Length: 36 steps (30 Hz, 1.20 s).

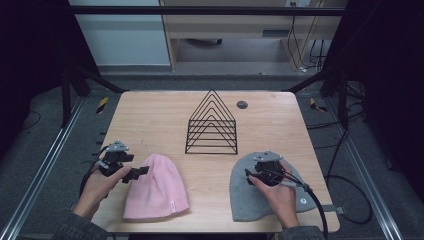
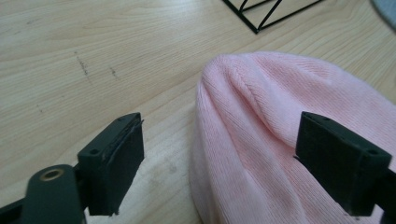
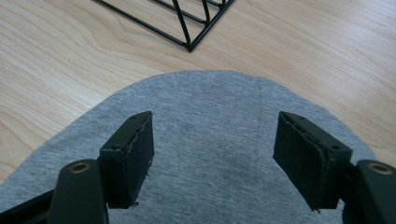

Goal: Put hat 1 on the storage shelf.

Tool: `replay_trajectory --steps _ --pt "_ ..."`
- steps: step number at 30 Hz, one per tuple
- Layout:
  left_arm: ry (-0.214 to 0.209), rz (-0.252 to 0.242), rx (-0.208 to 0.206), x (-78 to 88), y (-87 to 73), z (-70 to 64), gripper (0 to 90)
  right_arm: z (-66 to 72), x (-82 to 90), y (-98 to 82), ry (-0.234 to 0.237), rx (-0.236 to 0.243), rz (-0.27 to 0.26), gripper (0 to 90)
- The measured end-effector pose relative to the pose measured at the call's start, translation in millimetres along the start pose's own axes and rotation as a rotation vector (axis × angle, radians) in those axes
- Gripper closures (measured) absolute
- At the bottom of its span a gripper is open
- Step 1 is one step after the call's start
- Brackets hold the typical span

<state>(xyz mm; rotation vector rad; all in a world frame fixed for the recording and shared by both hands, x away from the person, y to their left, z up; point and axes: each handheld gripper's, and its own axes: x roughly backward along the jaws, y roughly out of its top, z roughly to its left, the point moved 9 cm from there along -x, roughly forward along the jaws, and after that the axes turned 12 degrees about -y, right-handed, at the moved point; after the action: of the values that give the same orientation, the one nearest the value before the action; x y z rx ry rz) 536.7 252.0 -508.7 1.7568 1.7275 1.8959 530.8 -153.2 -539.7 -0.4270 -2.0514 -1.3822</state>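
Note:
A pink knit beanie (image 1: 156, 190) lies flat on the wooden table (image 1: 150, 120) at the front left. My left gripper (image 1: 136, 174) stands open at the beanie's left edge, its jaws wide apart over the pink beanie's (image 2: 261, 135) crown side. A grey beanie (image 1: 250, 195) lies flat at the front right. Above the grey beanie (image 3: 210, 140) my right gripper (image 1: 260, 170) hovers open, one jaw on each side of the fabric's top, nothing pinched. A black wire rack (image 1: 212, 125) of triangular dividers stands at the table's middle.
The rack's corner (image 3: 187, 32) lies just beyond the grey beanie, and the rack's base (image 2: 261, 18) is past the pink one. A small round dark cap (image 1: 242, 104) sits on the table behind the rack. Metal frame rails and cables run along both sides.

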Motion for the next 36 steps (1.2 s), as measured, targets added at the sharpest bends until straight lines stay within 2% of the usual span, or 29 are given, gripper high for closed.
replay_trajectory --steps 1,4,5,7,8,9,11,14,21,24,32,36 --pt "0.003 0.042 -0.009 -5.1 6.2 1.8 16.0 -0.1 0.3 0.7 0.003 -0.001 -0.005 30.0" --pt "-0.004 0.067 -0.005 -13.9 18.5 6.9 21.3 -0.9 1.2 2.1 0.004 -0.002 -0.016 33.0" --pt "-0.004 0.064 0.001 -15.7 21.5 8.8 23.8 -0.8 2.0 2.5 0.005 -0.008 -0.017 34.1" --pt "-0.025 0.015 0.024 -18.8 25.5 8.7 28.4 -2.7 3.2 3.4 0.003 -0.007 -0.028 35.9" --pt "-0.025 0.015 0.024 -18.8 25.5 8.7 31.0 -2.7 3.2 3.4 0.003 -0.007 -0.028 35.9" --pt "-0.037 0.007 0.034 -20.2 24.3 8.5 31.8 -3.4 3.7 2.8 0.006 -0.011 -0.026 36.8" --pt "-0.026 0.040 0.026 -21.3 14.3 8.3 32.1 -4.0 3.1 2.0 0.009 -0.017 -0.024 37.4" --pt "-0.024 0.049 0.019 -21.8 8.2 5.9 34.2 -3.4 4.1 2.7 0.020 -0.028 -0.023 37.6" --pt "-0.016 0.065 0.016 -23.9 4.5 6.4 38.9 -2.2 8.3 3.9 0.026 -0.020 -0.033 36.9" --pt "-0.019 0.103 0.005 -27.6 -0.3 6.2 42.5 -2.7 8.2 3.3 0.025 -0.013 -0.027 36.2" --pt "-0.019 0.143 0.004 -37.6 -5.4 9.6 47.2 -1.4 7.2 2.9 0.029 -0.014 -0.017 34.9" --pt "-0.032 0.159 0.001 -41.5 -5.4 7.1 53.3 -1.2 7.1 3.0 0.031 -0.010 -0.019 34.3"
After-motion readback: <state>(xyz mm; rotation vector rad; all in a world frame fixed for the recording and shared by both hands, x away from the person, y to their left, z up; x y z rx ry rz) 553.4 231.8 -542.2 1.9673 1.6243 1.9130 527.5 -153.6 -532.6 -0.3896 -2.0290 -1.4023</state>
